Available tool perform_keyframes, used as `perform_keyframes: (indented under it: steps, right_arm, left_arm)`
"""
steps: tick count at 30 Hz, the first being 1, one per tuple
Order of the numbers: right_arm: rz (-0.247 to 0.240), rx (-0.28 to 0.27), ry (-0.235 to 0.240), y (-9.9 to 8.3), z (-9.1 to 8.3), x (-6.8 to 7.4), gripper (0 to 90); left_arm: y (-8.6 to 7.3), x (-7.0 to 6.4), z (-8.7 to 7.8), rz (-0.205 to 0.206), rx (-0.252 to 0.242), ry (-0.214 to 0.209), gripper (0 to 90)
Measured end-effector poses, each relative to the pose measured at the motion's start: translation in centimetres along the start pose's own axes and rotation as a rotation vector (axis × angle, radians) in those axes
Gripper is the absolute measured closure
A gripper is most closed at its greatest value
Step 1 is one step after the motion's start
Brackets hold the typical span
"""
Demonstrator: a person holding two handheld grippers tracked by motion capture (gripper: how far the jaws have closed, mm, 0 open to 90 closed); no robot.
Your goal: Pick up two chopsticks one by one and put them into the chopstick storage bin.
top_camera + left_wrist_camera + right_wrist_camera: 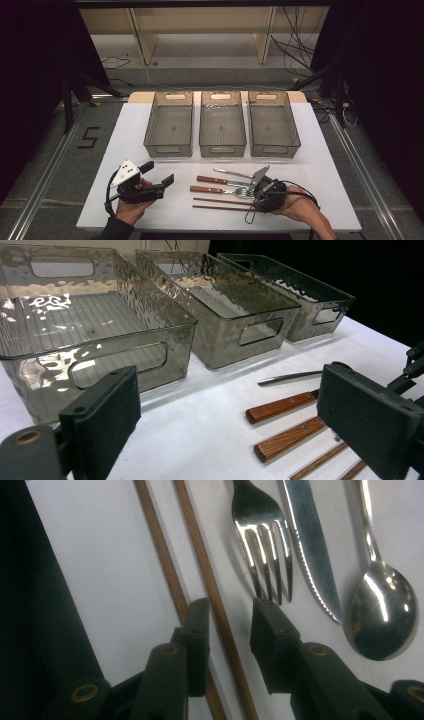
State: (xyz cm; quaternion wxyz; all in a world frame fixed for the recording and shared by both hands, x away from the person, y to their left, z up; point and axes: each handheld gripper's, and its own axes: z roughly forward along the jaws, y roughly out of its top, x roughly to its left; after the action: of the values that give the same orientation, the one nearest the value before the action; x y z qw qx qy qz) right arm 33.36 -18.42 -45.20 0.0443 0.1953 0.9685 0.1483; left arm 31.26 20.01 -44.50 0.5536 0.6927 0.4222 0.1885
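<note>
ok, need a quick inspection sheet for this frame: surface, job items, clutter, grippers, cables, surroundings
Surface: white table, no spills seen.
Job's things: three smoky clear bins in a row, all empty; fork, knife, spoon and chopsticks lying side by side at the near edge.
Clutter: nothing seen.
Grippers: left gripper open, held off to the left of the cutlery; right gripper open, jaws astride one chopstick.
Cables: one trails from each gripper; loose cables on the floor beyond the table.
Surroundings: wooden shelf frame behind, "5" marked on the floor.
</note>
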Motion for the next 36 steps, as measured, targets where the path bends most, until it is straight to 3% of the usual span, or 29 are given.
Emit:
perform_keyframes:
  steps: [15, 25, 30, 36]
  right_arm:
    - [-0.095, 0.113, 0.021, 1.4, 0.7, 0.2, 77.3]
    - [-0.116, 0.177, 0.026, 2.4, 1.0, 0.5, 81.2]
    - [-0.179, 0.211, 0.01, 3.0, 1.2, 0.7, 83.2]
    - [-0.208, 0.22, 0.016, 3.2, 1.3, 0.8, 85.3]
  left_arm:
    - [0.0, 0.0, 0.0, 0.0, 0.001, 0.0, 9.9]
    - [0.0, 0.0, 0.0, 0.001, 0.0, -0.001, 9.9]
    - [0.0, 0.0, 0.0, 0.002, 0.001, -0.001, 9.9]
    - [0.0, 0.0, 0.0, -0.002, -0.002, -0.001, 9.9]
